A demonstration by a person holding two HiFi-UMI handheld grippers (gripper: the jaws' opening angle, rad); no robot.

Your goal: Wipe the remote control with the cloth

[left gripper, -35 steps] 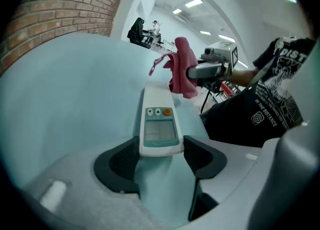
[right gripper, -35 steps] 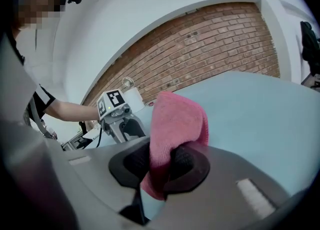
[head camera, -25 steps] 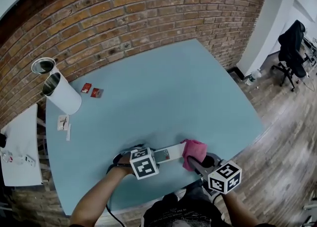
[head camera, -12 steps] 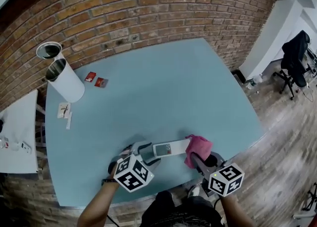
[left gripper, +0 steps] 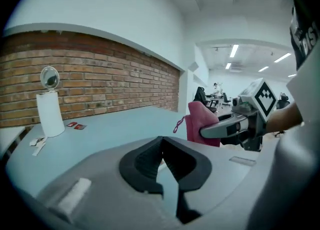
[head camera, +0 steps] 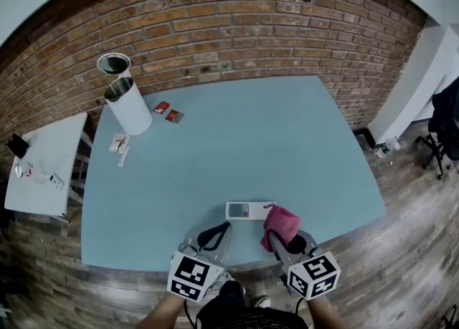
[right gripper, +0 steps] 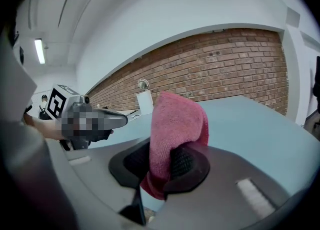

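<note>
The white remote control point(head camera: 250, 210) lies flat on the blue table point(head camera: 215, 141) near its front edge, with nothing touching it. My left gripper point(head camera: 224, 227) point(left gripper: 161, 143) is lifted just in front of it; its jaws have just been closing and now meet with nothing between them. My right gripper point(head camera: 278, 236) point(right gripper: 165, 155) is shut on the pink cloth point(head camera: 280, 222) point(right gripper: 176, 124), which stands up out of the jaws just right of the remote. The cloth point(left gripper: 202, 123) also shows in the left gripper view, off the table.
A white cylinder point(head camera: 130, 109) and a round metal-rimmed thing point(head camera: 113, 64) stand at the table's back left, with two red cards point(head camera: 168, 112) and paper slips point(head camera: 119, 143) nearby. A small white side table point(head camera: 43, 170) stands left. A brick wall point(head camera: 237, 26) runs behind.
The left gripper let go of the remote's left end, rose and drew back toward me, then shut empty. The right gripper lifted the cloth a little off the remote's right end.
</note>
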